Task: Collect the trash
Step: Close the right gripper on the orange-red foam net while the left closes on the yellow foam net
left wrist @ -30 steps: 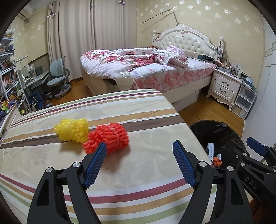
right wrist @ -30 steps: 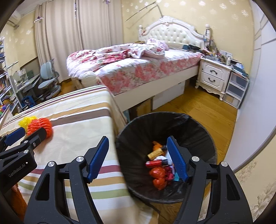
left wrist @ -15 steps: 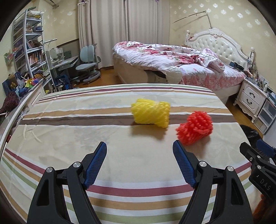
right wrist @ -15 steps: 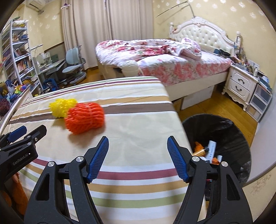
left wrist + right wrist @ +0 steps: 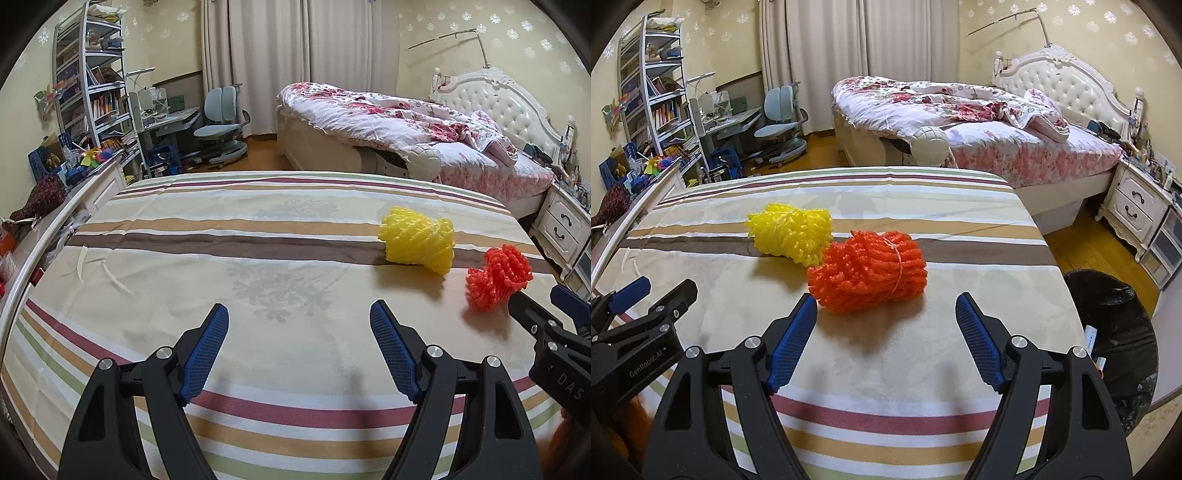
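Note:
An orange foam-net bundle [image 5: 868,271] lies on the striped table [image 5: 886,369], touching a yellow foam-net bundle [image 5: 790,232] behind it to the left. My right gripper [image 5: 886,321] is open and empty, just short of the orange bundle, which sits ahead between the fingers. My left gripper [image 5: 299,332] is open and empty over bare cloth; the yellow bundle [image 5: 419,240] and the orange bundle [image 5: 496,277] lie to its right. A black-lined trash bin [image 5: 1115,332] stands on the floor right of the table.
A bed [image 5: 960,122] stands beyond the table, a white nightstand [image 5: 1137,210] at right. A desk, chair [image 5: 221,125] and bookshelf [image 5: 85,92] are at back left. A metal rail [image 5: 40,240] runs along the table's left side.
Both grippers have swung left, away from the bin toward the table. The right gripper has come close to the orange bundle. The left gripper now faces bare cloth left of the bundles.

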The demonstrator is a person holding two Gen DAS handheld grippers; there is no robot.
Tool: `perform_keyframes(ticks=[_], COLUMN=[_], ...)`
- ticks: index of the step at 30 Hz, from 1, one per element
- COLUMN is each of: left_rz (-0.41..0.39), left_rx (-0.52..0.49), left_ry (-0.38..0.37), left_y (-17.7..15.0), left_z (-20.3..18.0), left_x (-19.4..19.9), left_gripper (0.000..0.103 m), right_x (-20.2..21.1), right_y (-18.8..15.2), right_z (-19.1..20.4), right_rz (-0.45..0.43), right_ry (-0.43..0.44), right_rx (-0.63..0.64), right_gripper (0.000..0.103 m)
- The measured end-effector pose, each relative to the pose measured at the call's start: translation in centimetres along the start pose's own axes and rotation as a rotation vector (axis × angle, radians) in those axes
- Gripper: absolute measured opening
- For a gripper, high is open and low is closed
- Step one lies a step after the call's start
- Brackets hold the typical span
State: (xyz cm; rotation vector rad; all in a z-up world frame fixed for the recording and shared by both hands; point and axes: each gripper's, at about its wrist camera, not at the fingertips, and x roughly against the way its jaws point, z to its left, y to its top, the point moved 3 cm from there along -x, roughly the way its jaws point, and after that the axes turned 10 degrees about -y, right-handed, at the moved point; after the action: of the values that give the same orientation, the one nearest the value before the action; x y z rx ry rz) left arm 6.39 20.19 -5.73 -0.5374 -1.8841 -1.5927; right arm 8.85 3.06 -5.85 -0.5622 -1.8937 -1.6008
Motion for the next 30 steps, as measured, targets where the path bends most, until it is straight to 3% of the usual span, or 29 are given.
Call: perform_keyframes(ticks=[9, 15, 19, 30], left_rz=[0.006, 0.010, 0.015, 0.035], left_rx=[0.034, 0.029, 0.012, -0.085], left_ry=[0.013, 0.000, -0.018, -0.090], left_y=[0.0, 0.1, 0.4, 1.3], left_z=[1.8, 1.5, 0.6, -4.1], left_x=[-0.3, -0.6, -1.1, -3.0], left_gripper=[0.077, 0.078, 0.080, 0.080], right_x=[-2.0, -3.3, -3.8, -4.4], right_y=[1.8, 2.0, 1.6, 1.5], right_z=[2.4, 3.4, 2.2, -2.5], right_rz=[0.029, 0.038, 0.045, 0.045], right_ry=[-0.002, -0.070, -0.111, -0.131], right_rx=[-0.005, 0.047, 0.076, 0.052], right_gripper=[0.076, 0.074, 0.058, 0.054])
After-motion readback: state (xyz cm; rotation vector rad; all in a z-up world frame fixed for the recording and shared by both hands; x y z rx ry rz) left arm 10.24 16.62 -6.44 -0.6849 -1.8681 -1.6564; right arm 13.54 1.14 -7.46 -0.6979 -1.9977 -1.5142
